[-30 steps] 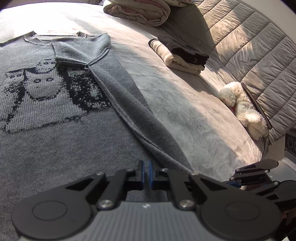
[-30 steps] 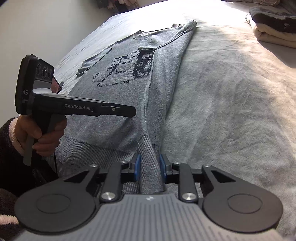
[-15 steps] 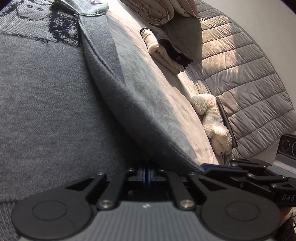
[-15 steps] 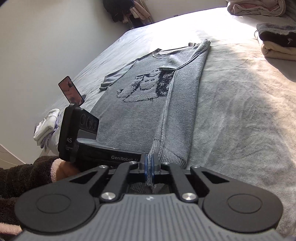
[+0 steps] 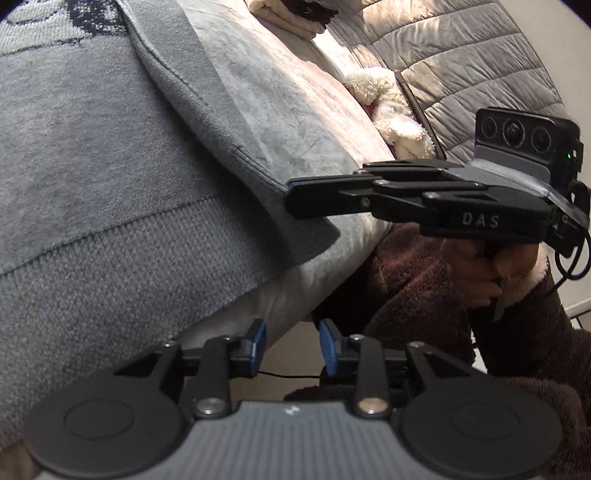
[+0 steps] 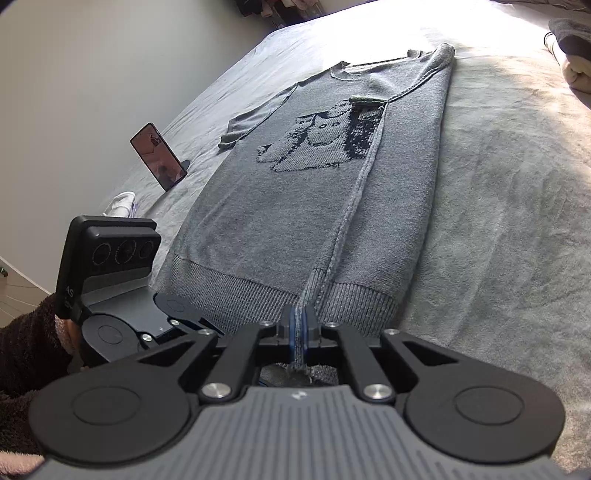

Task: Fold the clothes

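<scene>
A grey knit sweater (image 6: 295,206) with a dark animal pattern lies flat on the bed (image 6: 498,221). Its right side is folded inward, and the sleeve runs down over the fold to the ribbed hem. My right gripper (image 6: 300,328) is shut on the sleeve cuff at the hem's near edge. In the left wrist view the right gripper (image 5: 295,192) shows from the side, its tip at the sweater's (image 5: 110,166) corner. My left gripper (image 5: 293,347) is open with nothing between its blue pads. It hangs just off the bed's edge, below the hem.
A phone (image 6: 159,155) stands propped on the bed left of the sweater, with a white cloth (image 6: 120,206) near it. Folded clothes (image 5: 295,14) and a plush toy (image 5: 391,110) lie by the quilted headboard (image 5: 480,66). A person's brown fleece sleeve (image 5: 406,295) is below the bed's edge.
My left gripper has opened, let go of the sweater and drawn back past the bed's edge. My right gripper closed on the sleeve cuff and still holds it.
</scene>
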A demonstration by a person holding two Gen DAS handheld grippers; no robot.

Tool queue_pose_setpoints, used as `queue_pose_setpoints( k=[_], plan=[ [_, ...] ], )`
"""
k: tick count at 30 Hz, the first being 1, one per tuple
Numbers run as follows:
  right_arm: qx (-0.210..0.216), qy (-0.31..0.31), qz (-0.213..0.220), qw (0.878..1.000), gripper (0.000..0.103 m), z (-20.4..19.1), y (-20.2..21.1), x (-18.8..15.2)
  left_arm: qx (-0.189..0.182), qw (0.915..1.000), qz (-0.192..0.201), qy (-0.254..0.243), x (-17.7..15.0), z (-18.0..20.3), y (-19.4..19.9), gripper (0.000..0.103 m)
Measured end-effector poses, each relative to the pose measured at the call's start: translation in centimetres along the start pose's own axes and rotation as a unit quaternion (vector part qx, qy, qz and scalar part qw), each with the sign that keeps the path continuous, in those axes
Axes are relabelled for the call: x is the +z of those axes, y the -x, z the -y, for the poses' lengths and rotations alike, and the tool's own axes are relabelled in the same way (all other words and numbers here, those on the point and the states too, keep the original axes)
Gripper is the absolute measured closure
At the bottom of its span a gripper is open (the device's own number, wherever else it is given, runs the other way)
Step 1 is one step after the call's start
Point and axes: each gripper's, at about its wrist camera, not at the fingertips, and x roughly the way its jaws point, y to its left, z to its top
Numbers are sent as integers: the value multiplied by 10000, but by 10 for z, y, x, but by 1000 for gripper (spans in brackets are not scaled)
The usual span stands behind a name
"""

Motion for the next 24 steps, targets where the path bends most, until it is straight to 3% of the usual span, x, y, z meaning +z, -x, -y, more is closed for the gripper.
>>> queue_pose_setpoints(
  k=[2,3,7,14,19,24],
  plan=[
    [73,-20,-136,9999,94,0,-8,0,226,9996,-19,-190,-2,2,10,64],
    [124,-35,-223,9997,88,-1,-12,-1,315,9992,-10,-246,-2,3,14,62],
    [291,83,-713,9970,87,-7,-29,-5,517,9982,171,-233,3,-5,30,59],
    [12,-17,-317,9995,87,5,-19,4,862,9944,603,-55,16,-26,59,54],
    [116,-135,-755,9970,87,17,-39,0,1594,9772,1276,580,34,-60,97,47],
    [368,-183,-745,9964,87,20,-36,17,2304,9461,1931,1207,51,-94,134,46]
  ],
)
